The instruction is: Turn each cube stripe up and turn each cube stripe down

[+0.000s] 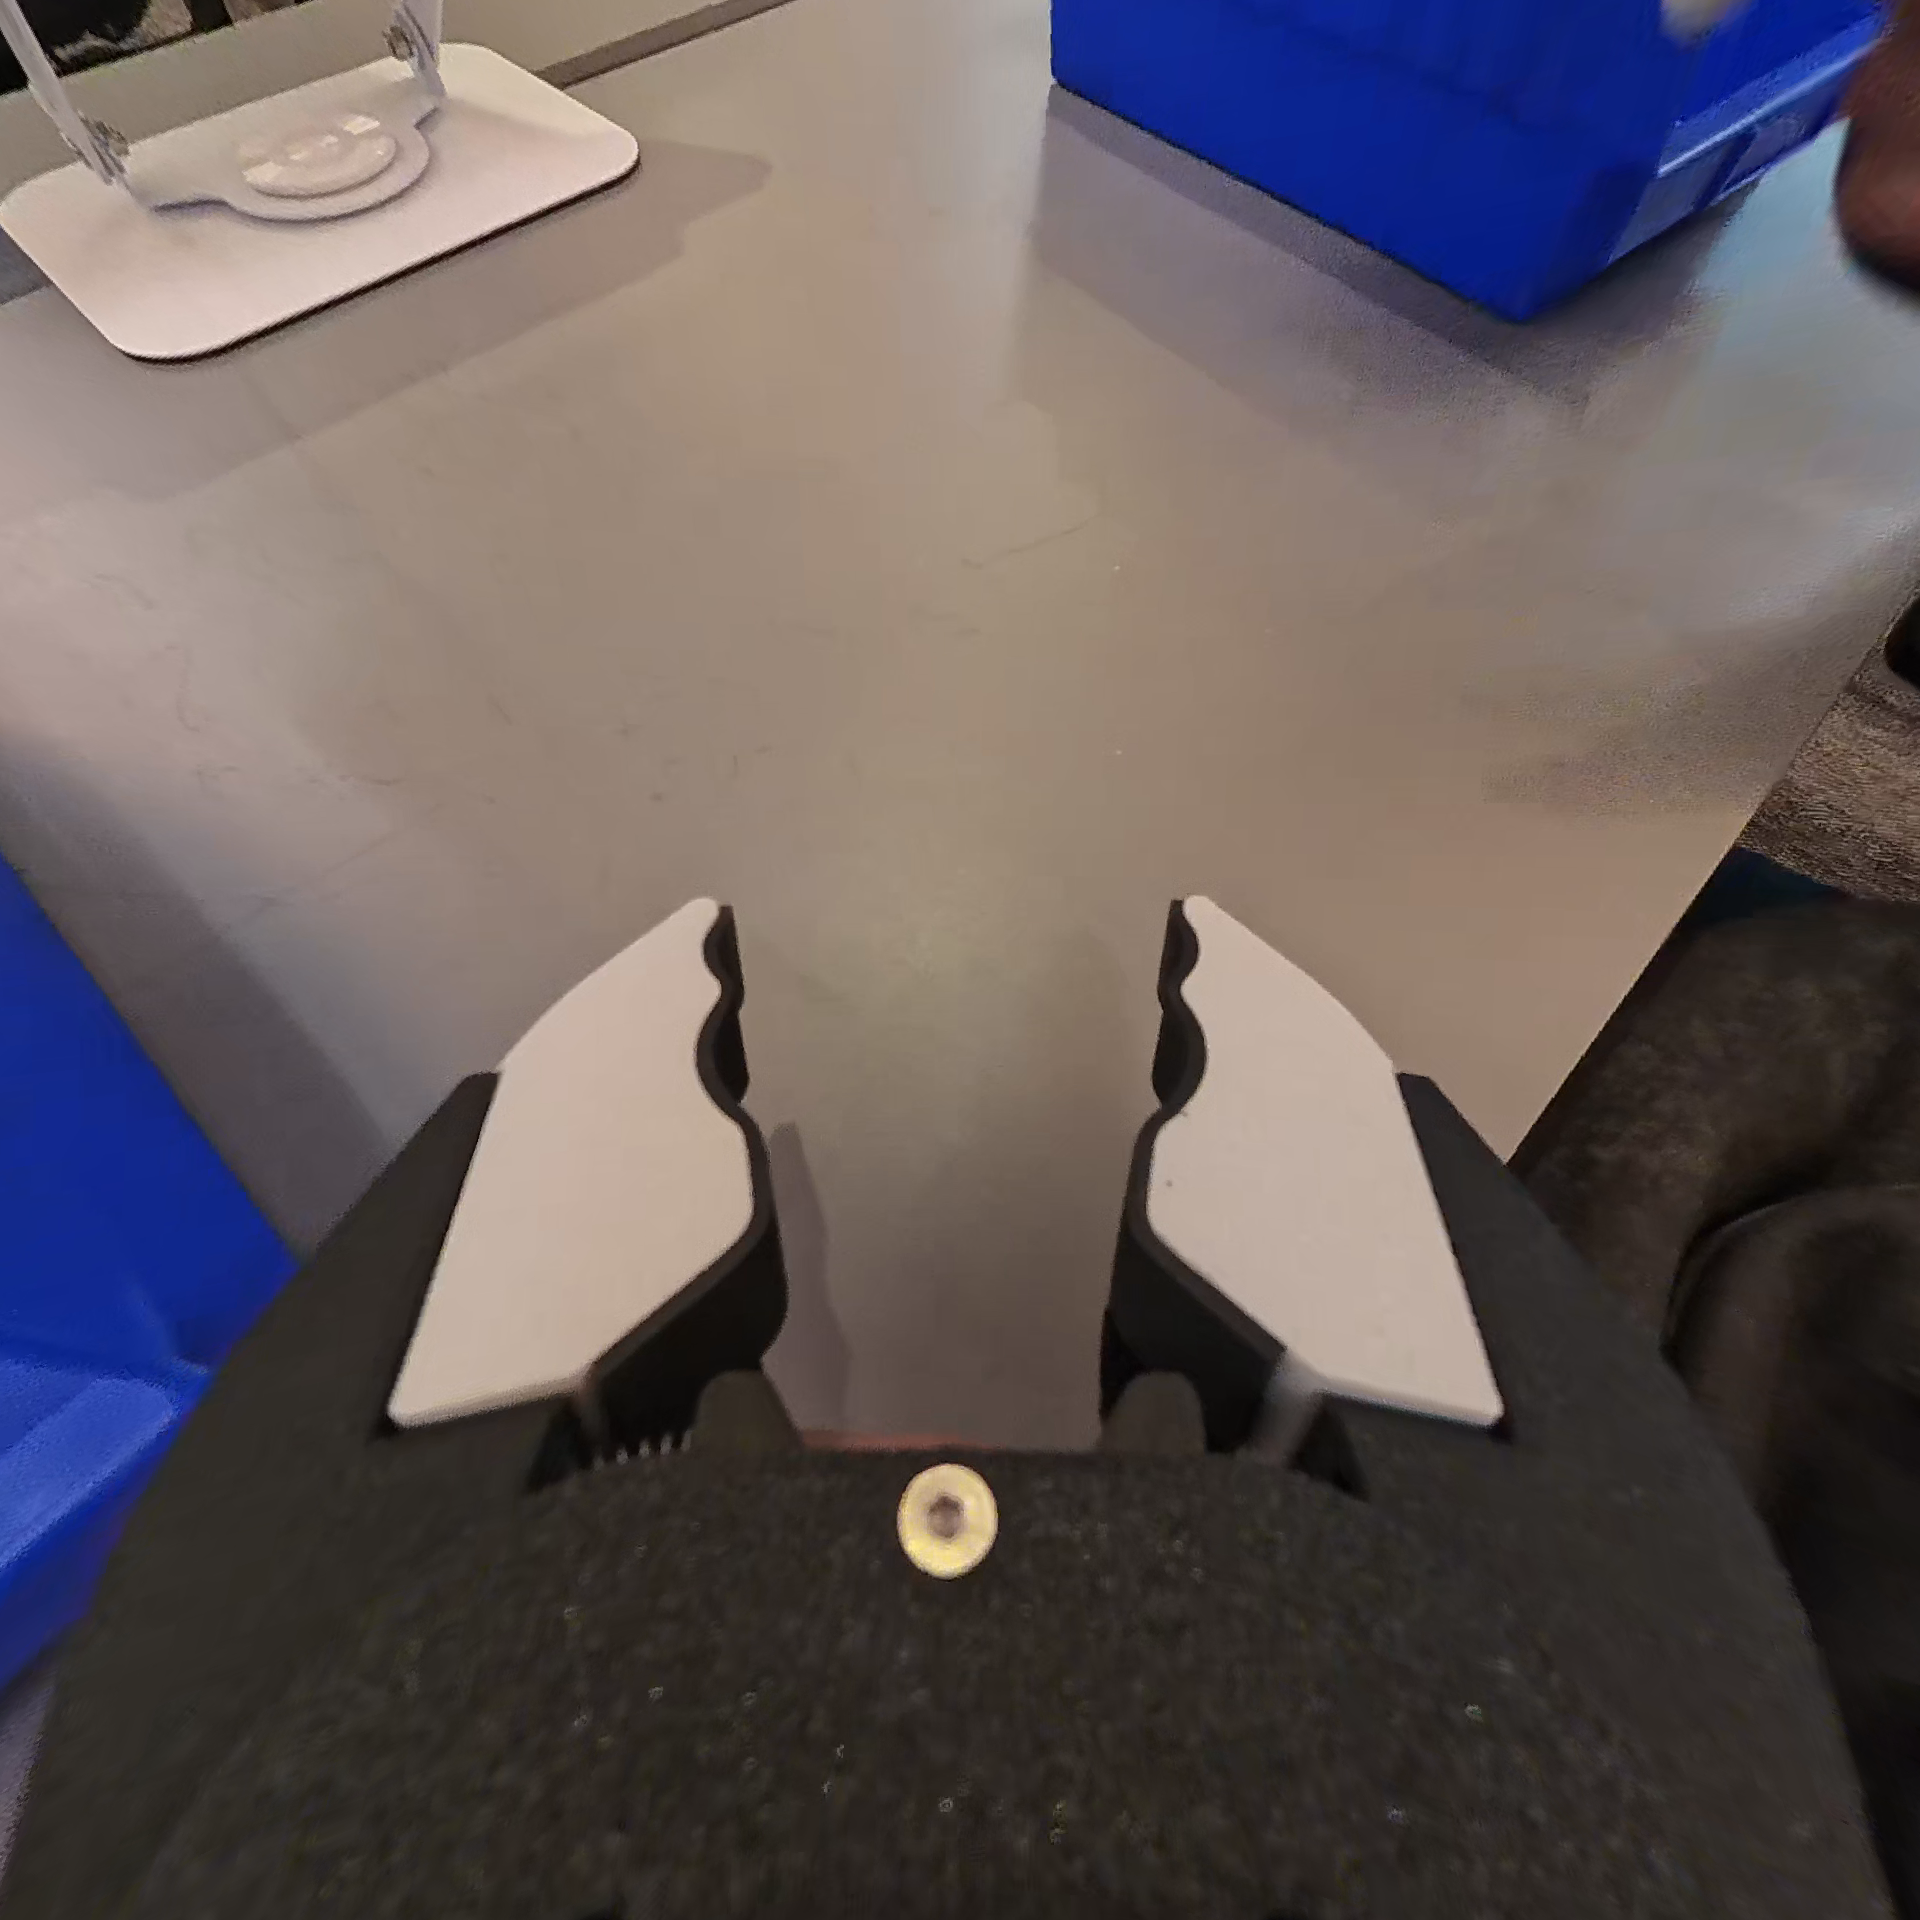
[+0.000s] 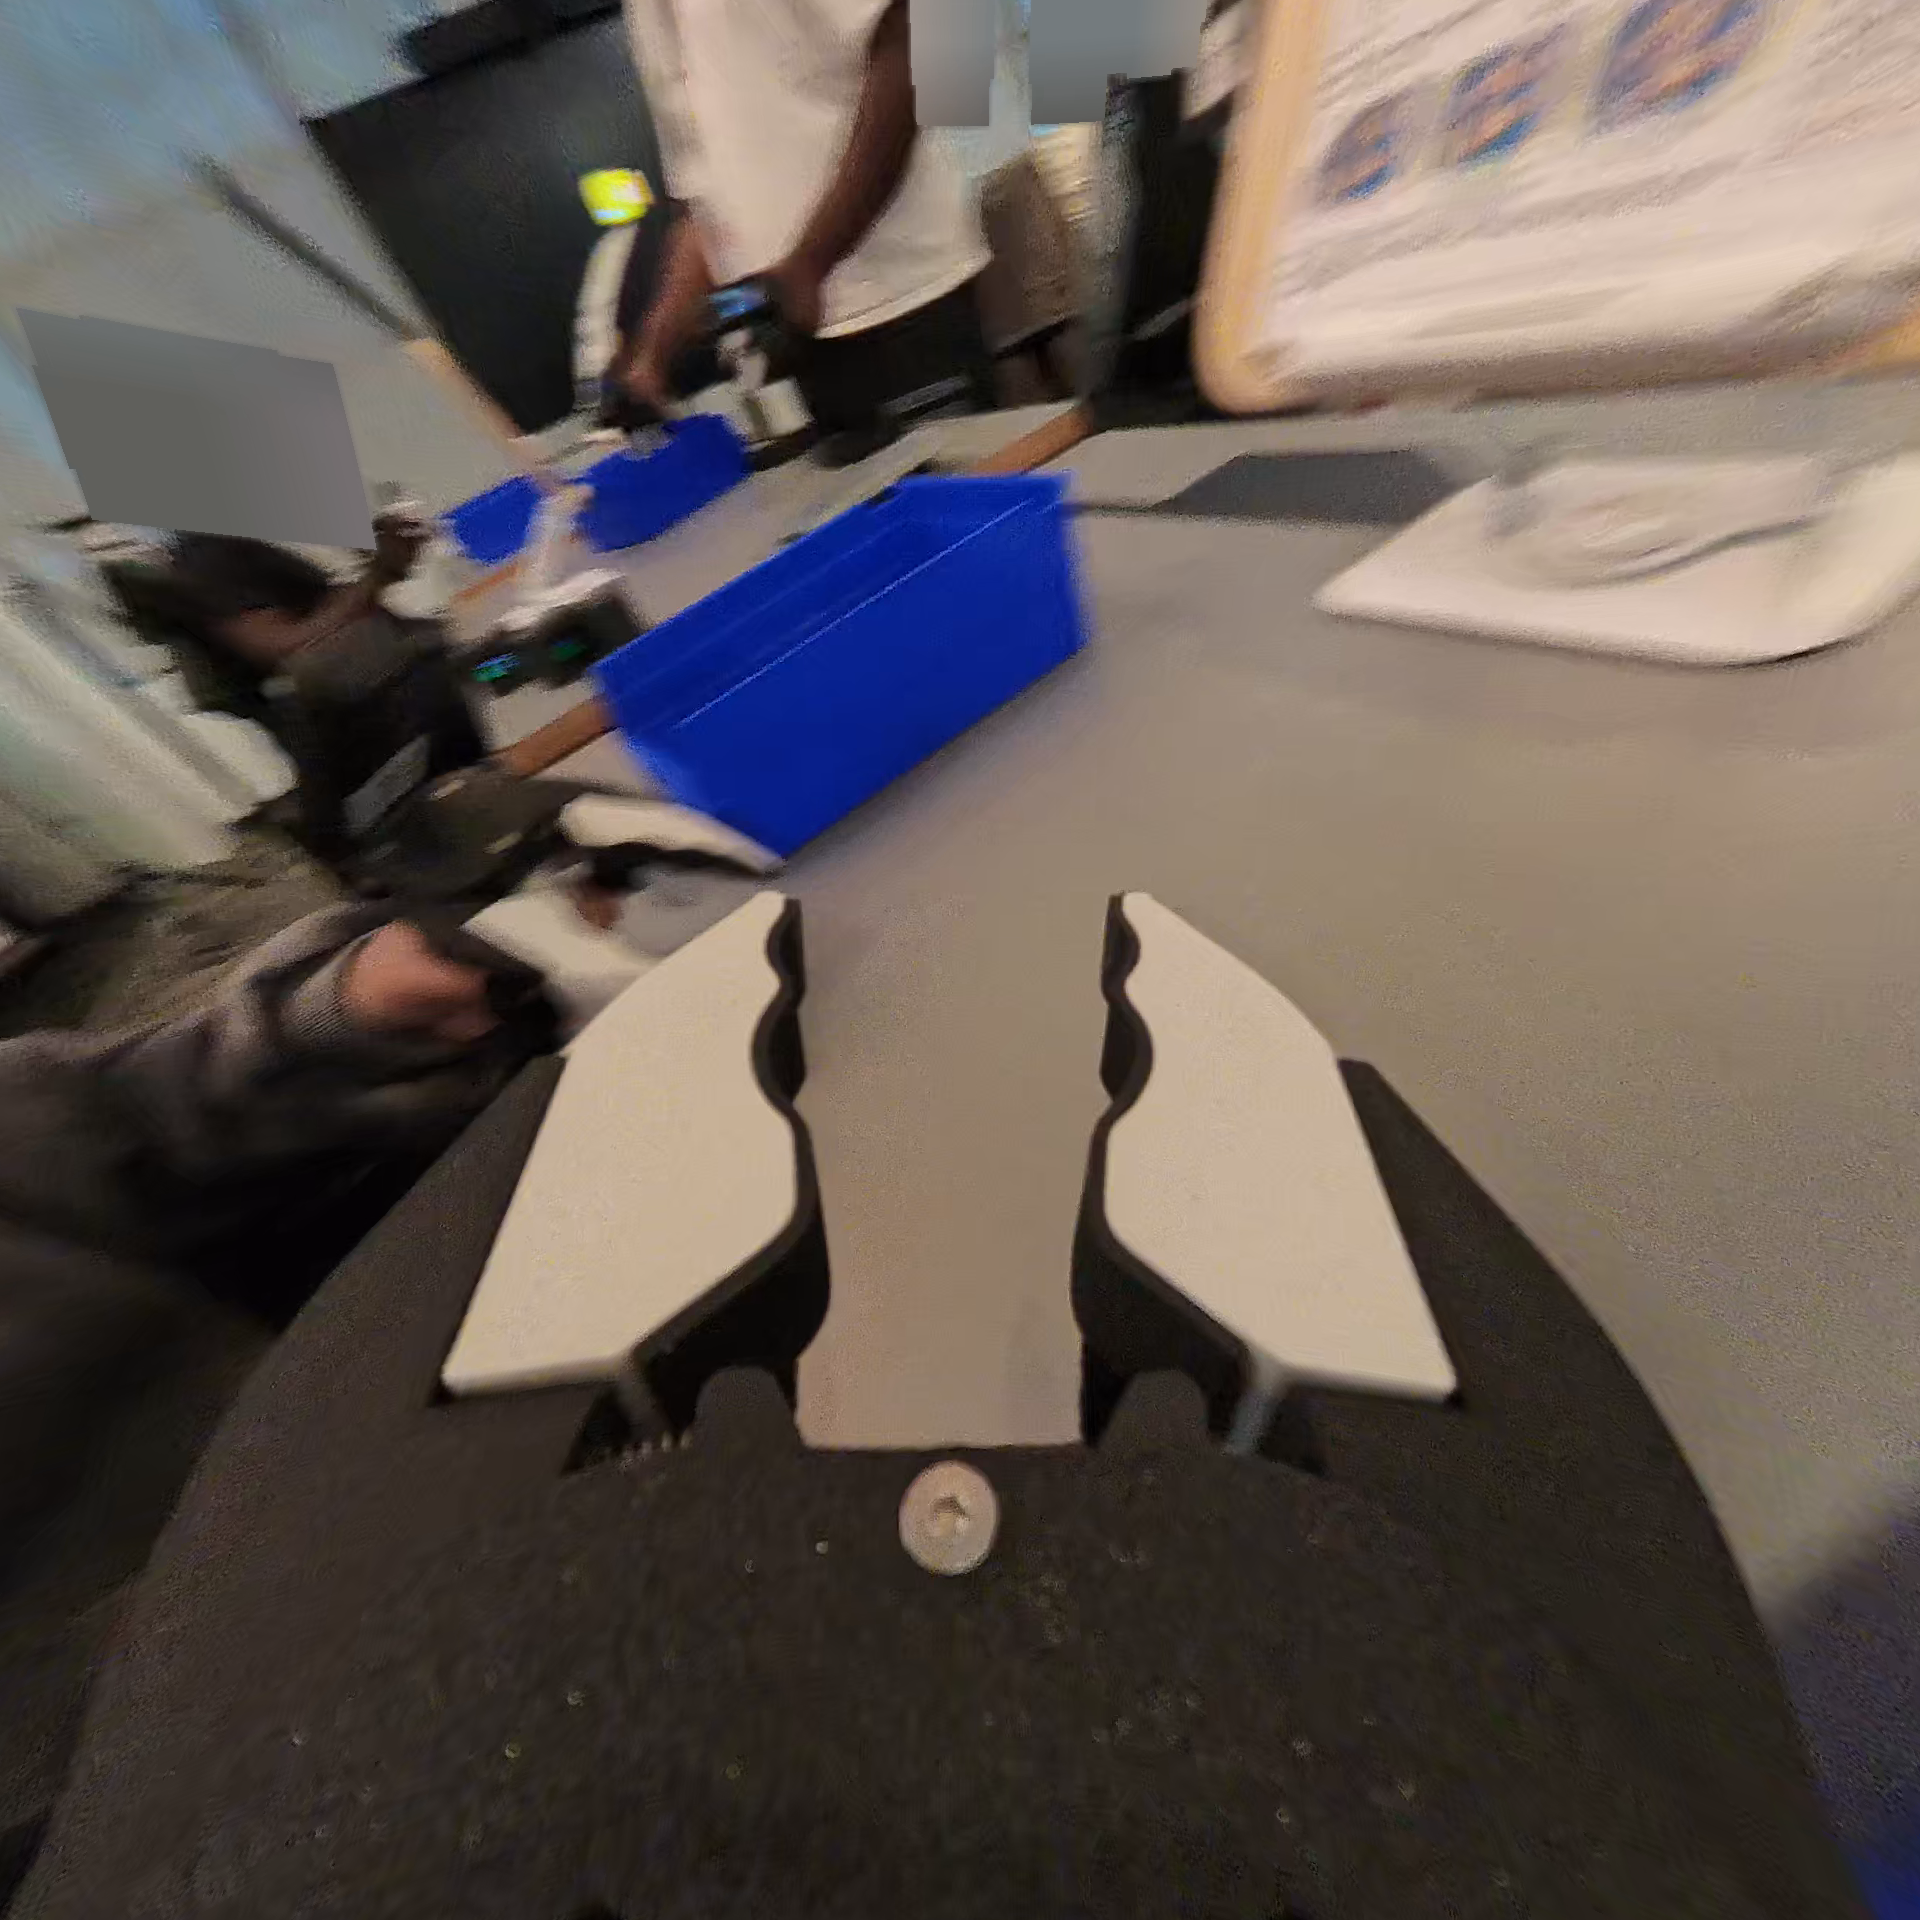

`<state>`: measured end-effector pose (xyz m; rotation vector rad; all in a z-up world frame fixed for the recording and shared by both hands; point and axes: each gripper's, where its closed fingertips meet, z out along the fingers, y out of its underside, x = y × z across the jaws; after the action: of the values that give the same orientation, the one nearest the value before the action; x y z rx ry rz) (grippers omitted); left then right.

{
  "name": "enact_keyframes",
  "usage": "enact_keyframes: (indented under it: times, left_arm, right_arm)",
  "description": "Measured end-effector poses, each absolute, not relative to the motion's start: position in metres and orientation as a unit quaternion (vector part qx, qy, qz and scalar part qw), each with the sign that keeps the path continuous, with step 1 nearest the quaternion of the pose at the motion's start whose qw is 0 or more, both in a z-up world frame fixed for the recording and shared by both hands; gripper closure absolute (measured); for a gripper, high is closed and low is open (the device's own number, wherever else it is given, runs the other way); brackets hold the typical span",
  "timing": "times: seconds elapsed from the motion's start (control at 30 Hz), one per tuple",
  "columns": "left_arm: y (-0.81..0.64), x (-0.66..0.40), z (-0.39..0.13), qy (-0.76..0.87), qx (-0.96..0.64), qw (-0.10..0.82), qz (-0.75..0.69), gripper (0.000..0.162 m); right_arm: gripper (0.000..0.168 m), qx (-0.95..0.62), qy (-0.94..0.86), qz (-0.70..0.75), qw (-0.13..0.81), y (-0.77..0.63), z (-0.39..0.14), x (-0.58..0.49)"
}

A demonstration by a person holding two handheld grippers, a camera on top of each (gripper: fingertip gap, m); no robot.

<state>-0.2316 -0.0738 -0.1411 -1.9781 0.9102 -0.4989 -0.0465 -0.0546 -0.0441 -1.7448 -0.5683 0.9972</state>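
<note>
No cube shows in either view. My left gripper [image 1: 951, 914] is open and empty, held low over the bare grey table [image 1: 831, 623]. My right gripper [image 2: 951, 909] is open and empty too, above the same grey table [image 2: 1351, 883]. A blue bin [image 1: 1455, 135] stands at the far right in the left wrist view. A blue bin [image 2: 852, 665] lies ahead and left of my right gripper; its inside is hidden. Both views are blurred.
A white stand base [image 1: 312, 197] sits at the far left of the table, and also shows in the right wrist view [image 2: 1662, 561]. Another blue bin [image 1: 94, 1299] is at the left edge. People [image 2: 810, 187] and more blue bins [image 2: 665, 478] are beyond the table.
</note>
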Motion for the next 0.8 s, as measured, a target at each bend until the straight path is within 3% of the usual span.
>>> enact_keyframes:
  times: [0.1, 0.2, 0.33, 0.47, 0.53, 0.67, 0.8]
  left_arm:
    - [-0.075, -0.232, -0.143, 0.368, -0.799, 0.433, -0.197, 0.086]
    - [-0.076, -0.232, -0.141, 0.366, -0.799, 0.435, -0.197, 0.087]
    - [-0.077, -0.234, -0.136, 0.354, -0.803, 0.428, -0.217, 0.088]
    - [-0.078, -0.257, -0.086, 0.320, -0.792, 0.446, -0.267, 0.087]
    - [-0.054, -0.306, -0.063, 0.271, -0.824, 0.455, -0.202, 0.092]
    - [0.022, -0.415, -0.059, 0.152, -0.901, 0.404, -0.036, 0.090]
    - [0.070, -0.442, -0.094, 0.091, -0.951, 0.281, -0.085, 0.090]
  right_arm:
    - [0.113, -0.725, -0.313, 0.407, 0.458, -0.098, -0.084, -0.097]
    - [0.120, -0.724, -0.372, 0.308, 0.492, -0.100, -0.094, -0.104]
    - [0.121, -0.727, -0.392, 0.299, 0.477, -0.106, -0.104, -0.111]
    - [0.121, -0.735, -0.376, 0.320, 0.465, -0.106, -0.103, -0.110]
    - [0.121, -0.734, -0.364, 0.339, 0.462, -0.107, -0.098, -0.108]
    - [0.122, -0.745, -0.328, 0.372, 0.446, -0.101, -0.098, -0.101]
    - [0.123, -0.761, -0.289, 0.419, 0.402, -0.099, -0.105, -0.099]
